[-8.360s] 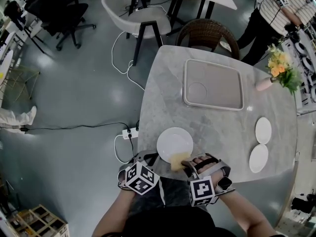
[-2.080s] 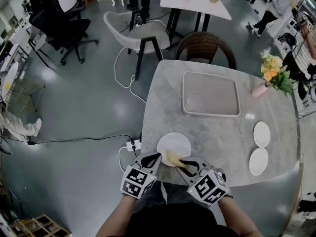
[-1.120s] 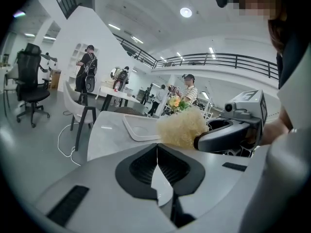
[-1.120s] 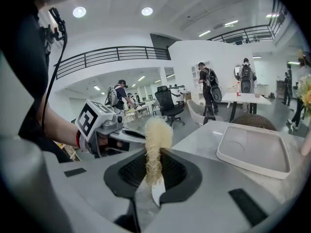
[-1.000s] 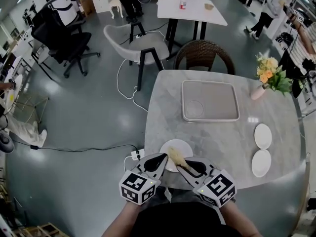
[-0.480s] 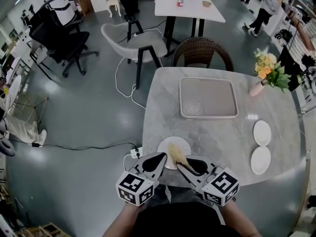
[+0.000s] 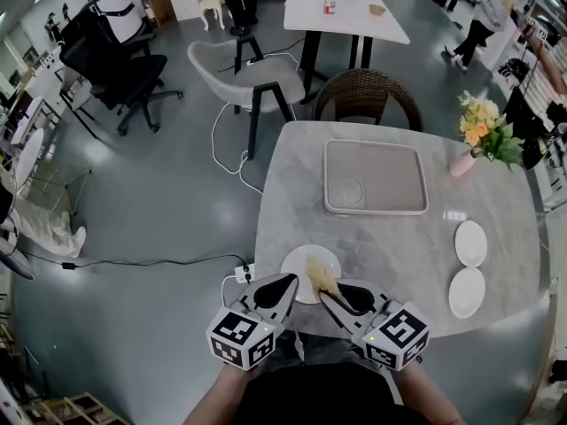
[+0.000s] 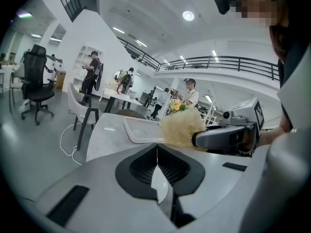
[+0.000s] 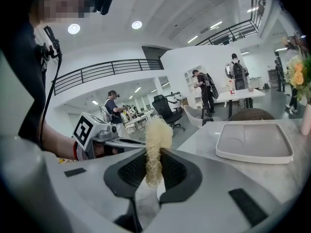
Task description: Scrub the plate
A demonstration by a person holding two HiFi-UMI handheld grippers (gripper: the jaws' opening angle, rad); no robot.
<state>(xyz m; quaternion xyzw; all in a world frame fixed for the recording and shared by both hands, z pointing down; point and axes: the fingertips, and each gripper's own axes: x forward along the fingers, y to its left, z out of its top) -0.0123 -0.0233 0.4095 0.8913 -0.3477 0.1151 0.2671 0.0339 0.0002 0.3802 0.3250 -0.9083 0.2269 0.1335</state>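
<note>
1. Plate (image 7: 301,262), white and round, is lying at the near left edge of the grey marble table (image 7: 390,237), just in front of the person
2. Scrubber (image 7: 317,274), a pale yellow fibrous tuft, is lying over the plate's near right part, with its far end reaching toward the plate's middle
3. Right gripper (image 7: 326,292) is clamping the scrubber between its jaws; in the right gripper view the tuft is standing up out of the closed jaws
4. Left gripper (image 7: 285,283) is pinching the plate's near left rim, its jaws pressed together on the thin white edge; in the left gripper view the scrubber is showing just beyond them, to the right
5. Both grippers are pointing away from the person and angling in toward each other over the plate
6. Beige rectangular tray (image 7: 390,171) is sitting on the far half of the table, well apart from the plate, with a round recess in its near left corner
7. Two small white dishes (image 7: 470,243) are lying side by side near the table's right edge
8. Pink vase of yellow flowers (image 7: 485,131) is standing at the far right corner
9. Wicker chair (image 7: 368,91) is standing at the table's far side, and a white cable (image 7: 221,162) is trailing across the grey floor to the left
</note>
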